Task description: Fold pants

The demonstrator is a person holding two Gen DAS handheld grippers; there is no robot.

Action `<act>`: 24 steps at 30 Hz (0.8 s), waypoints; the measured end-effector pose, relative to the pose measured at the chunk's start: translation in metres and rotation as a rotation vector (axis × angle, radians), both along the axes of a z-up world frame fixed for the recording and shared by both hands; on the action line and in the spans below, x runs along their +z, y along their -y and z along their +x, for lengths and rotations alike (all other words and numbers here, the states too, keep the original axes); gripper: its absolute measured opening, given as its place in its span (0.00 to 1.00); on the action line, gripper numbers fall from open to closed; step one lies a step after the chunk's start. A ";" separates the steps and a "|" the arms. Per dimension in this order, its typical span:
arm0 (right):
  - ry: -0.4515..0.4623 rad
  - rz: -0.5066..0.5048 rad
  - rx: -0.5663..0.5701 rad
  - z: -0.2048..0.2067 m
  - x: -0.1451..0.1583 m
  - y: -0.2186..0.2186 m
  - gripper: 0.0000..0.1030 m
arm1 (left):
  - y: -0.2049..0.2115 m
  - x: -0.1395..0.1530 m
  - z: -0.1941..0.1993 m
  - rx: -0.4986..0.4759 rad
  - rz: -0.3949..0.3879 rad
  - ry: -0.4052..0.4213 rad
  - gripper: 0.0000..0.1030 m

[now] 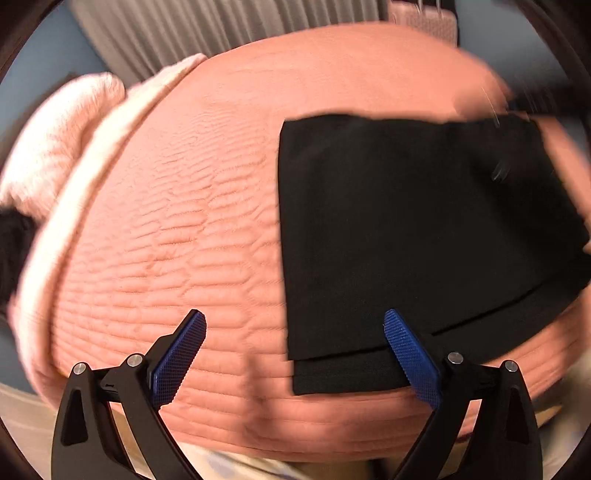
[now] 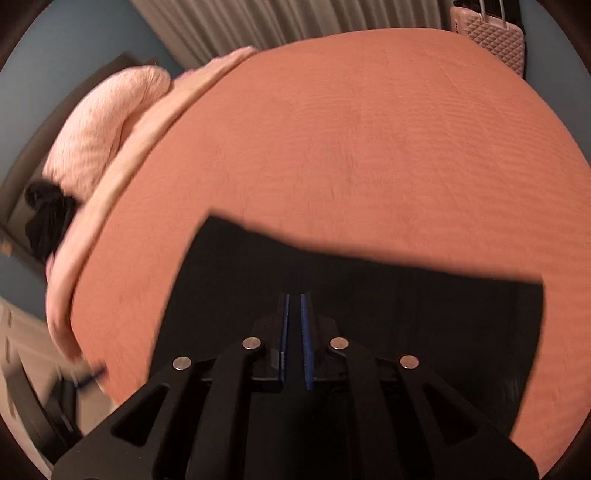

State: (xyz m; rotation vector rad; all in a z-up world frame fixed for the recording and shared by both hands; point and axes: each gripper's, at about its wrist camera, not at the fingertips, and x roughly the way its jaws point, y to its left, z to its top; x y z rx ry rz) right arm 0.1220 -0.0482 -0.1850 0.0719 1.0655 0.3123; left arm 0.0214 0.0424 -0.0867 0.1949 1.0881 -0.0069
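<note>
The black pants lie folded in a flat rectangle on the salmon quilted bedspread, at the right of the left wrist view, with a lower layer showing along the near edge. My left gripper is open and empty, just above the pants' near left corner. In the right wrist view the pants lie under my right gripper, whose blue pads are nearly together above the cloth with a thin gap. I cannot see cloth between them.
A pale pink pillow and a folded pale blanket edge lie at the bed's left. A dark object sits by the pillow. Grey curtains and a pink suitcase stand behind the bed.
</note>
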 end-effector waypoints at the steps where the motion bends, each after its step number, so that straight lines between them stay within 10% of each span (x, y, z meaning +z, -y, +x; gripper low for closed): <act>1: 0.012 -0.038 -0.031 -0.016 -0.006 0.016 0.07 | 0.003 0.007 0.003 -0.005 -0.060 -0.005 0.92; 3: -0.020 -0.104 -0.138 -0.026 -0.030 0.054 0.06 | 0.014 0.014 0.009 -0.020 -0.111 -0.007 0.93; 6: -0.033 0.077 -0.283 -0.046 -0.016 0.102 0.03 | 0.037 0.009 0.020 -0.051 -0.116 -0.042 0.93; 11: -0.011 -0.098 -0.130 -0.052 -0.023 0.073 0.04 | 0.066 -0.010 0.031 -0.043 -0.066 -0.090 0.93; 15: -0.046 0.111 -0.249 -0.058 -0.024 0.105 0.02 | 0.075 -0.017 0.032 -0.046 0.000 -0.101 0.94; 21: -0.011 -0.030 -0.171 -0.062 -0.025 0.075 0.06 | 0.072 -0.024 0.034 -0.027 0.026 -0.106 0.95; 24: -0.023 0.107 -0.211 -0.064 -0.033 0.104 0.02 | 0.070 -0.027 0.037 -0.023 0.015 -0.117 0.95</act>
